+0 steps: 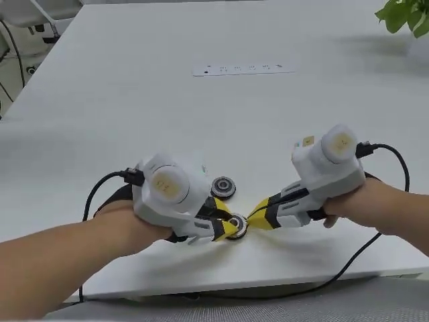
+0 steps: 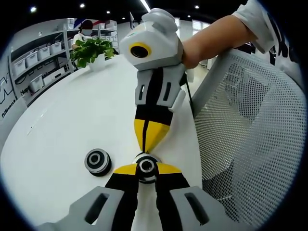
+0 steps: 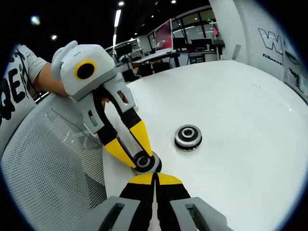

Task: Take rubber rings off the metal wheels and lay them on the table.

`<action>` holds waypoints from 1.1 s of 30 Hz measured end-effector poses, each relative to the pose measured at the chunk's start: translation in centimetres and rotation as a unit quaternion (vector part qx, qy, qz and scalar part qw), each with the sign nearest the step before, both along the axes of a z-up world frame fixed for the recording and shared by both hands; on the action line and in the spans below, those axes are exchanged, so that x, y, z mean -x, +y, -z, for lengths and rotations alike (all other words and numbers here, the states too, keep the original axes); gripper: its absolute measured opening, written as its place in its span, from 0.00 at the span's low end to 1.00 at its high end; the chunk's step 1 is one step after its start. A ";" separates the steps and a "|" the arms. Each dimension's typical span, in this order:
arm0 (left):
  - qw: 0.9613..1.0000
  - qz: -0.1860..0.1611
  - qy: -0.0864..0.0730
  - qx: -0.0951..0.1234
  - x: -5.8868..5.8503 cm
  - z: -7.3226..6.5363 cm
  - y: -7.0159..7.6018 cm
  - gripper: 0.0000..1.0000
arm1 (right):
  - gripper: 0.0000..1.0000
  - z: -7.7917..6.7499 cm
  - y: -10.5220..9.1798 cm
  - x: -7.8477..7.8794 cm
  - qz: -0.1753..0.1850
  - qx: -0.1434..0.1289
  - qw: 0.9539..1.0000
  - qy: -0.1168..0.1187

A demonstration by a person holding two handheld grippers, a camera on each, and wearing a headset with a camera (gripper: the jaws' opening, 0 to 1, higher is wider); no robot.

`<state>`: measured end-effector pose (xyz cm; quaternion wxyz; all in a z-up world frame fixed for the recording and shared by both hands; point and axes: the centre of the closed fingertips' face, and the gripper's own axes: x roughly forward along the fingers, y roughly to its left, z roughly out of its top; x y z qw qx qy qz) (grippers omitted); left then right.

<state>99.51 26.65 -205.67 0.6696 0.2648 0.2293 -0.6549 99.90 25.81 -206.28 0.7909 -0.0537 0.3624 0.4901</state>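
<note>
My left tongs (image 1: pixel 230 227) pinch a metal wheel (image 1: pixel 236 225) near the table's (image 1: pixel 201 121) front edge. My right tongs (image 1: pixel 254 216), pressed together, meet its rim. A second wheel (image 1: pixel 223 186) lies just behind.

Jaw tips half cover the near wheel (image 1: pixel 236 225); whether the right gripper (image 1: pixel 255 216) pinches it is hidden. The far-right plant (image 1: pixel 404 15) is cut off; the far strip (image 1: pixel 242 69) has unreadable marks.

A broad white table (image 1: pixel 134 87) carries a white power strip (image 1: pixel 242 69) towards its far side and a leafy potted plant (image 1: pixel 404 15) at one corner. A grey mesh chair (image 2: pixel 245 120) stands at the near edge. Shelves (image 2: pixel 36 67) of storage bins (pale ones, mostly) line a wall under bright ceiling lights (image 3: pixel 118 17).
</note>
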 end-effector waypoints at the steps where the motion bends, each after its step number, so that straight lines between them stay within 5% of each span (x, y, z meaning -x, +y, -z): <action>1: 1.000 0.000 0.000 0.000 0.0 0.0 0.0 0.08 | 0.00 0.0 0.0 0.0 0.001 -0.001 1.000 0.001; 33: 1.000 -0.002 0.001 -0.007 0.1 0.0 0.0 0.08 | 0.00 -0.5 0.9 0.3 -0.013 -0.008 1.000 -0.007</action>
